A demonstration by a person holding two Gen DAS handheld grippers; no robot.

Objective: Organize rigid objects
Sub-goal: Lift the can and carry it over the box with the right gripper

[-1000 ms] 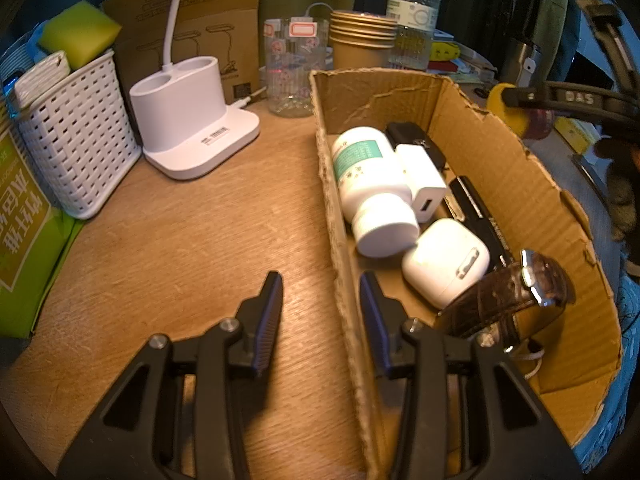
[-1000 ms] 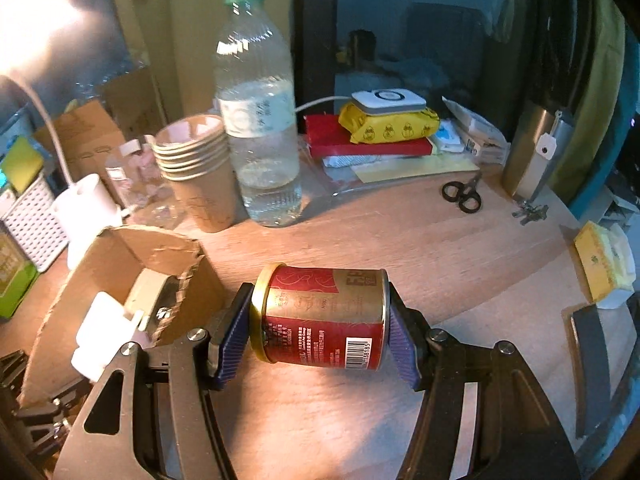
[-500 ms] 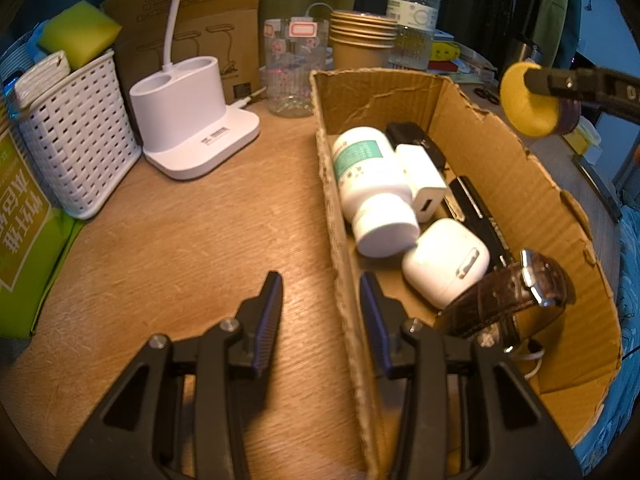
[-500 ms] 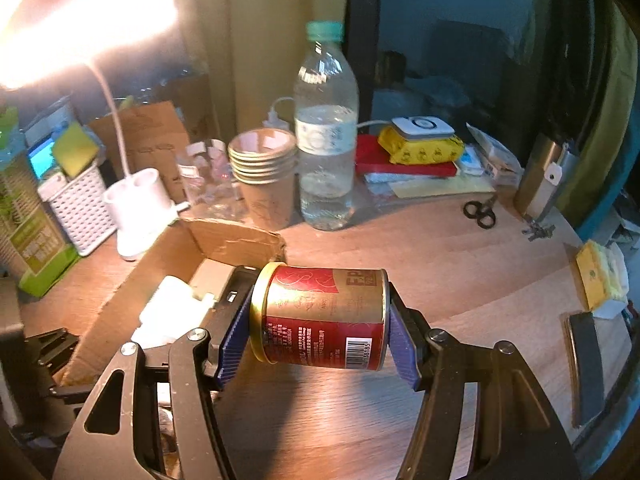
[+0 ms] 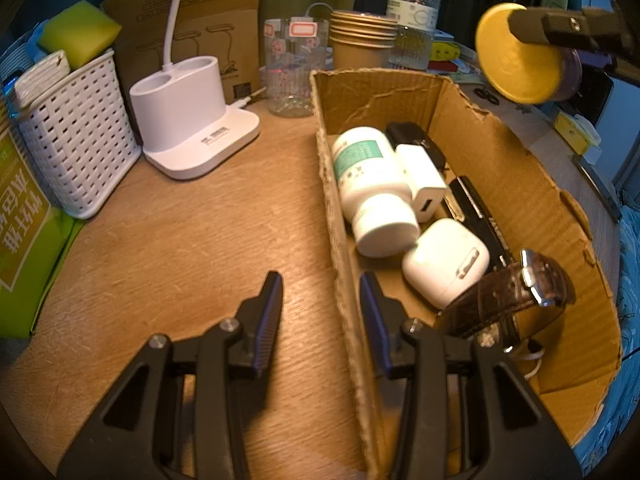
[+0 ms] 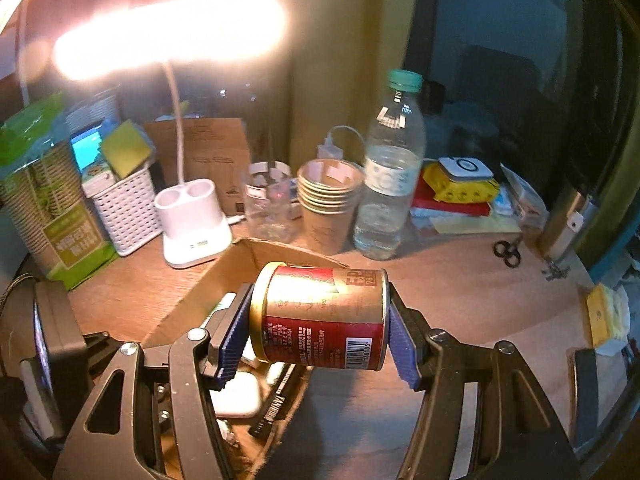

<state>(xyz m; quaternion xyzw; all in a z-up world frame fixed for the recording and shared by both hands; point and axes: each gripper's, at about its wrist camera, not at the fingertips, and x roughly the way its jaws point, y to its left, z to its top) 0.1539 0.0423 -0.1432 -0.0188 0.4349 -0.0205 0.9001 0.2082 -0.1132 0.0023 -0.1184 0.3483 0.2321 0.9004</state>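
Note:
An open cardboard box (image 5: 500, 184) lies on the wooden desk and holds a white pill bottle (image 5: 372, 188), a white charger (image 5: 422, 180), a white earbud case (image 5: 444, 262), a brown leather watch (image 5: 516, 292) and a black bar. My left gripper (image 5: 320, 304) is open and straddles the box's left wall, its pads apart from the cardboard. My right gripper (image 6: 320, 320) is shut on a red and gold can (image 6: 324, 312), held sideways in the air above the box (image 6: 240, 264). The can's yellow end (image 5: 516, 56) shows at the upper right of the left wrist view.
Left of the box stand a white basket (image 5: 76, 152), a green pack (image 5: 20, 240) and a white lamp base (image 5: 192, 120). Behind it are a glass jar (image 5: 292, 72), stacked paper cups (image 5: 360, 44) and a water bottle (image 5: 414, 20). Scissors (image 6: 506, 252) lie far right.
My right gripper has risen and swung left with the can, from over the bare desk to above the box. The left gripper has kept still.

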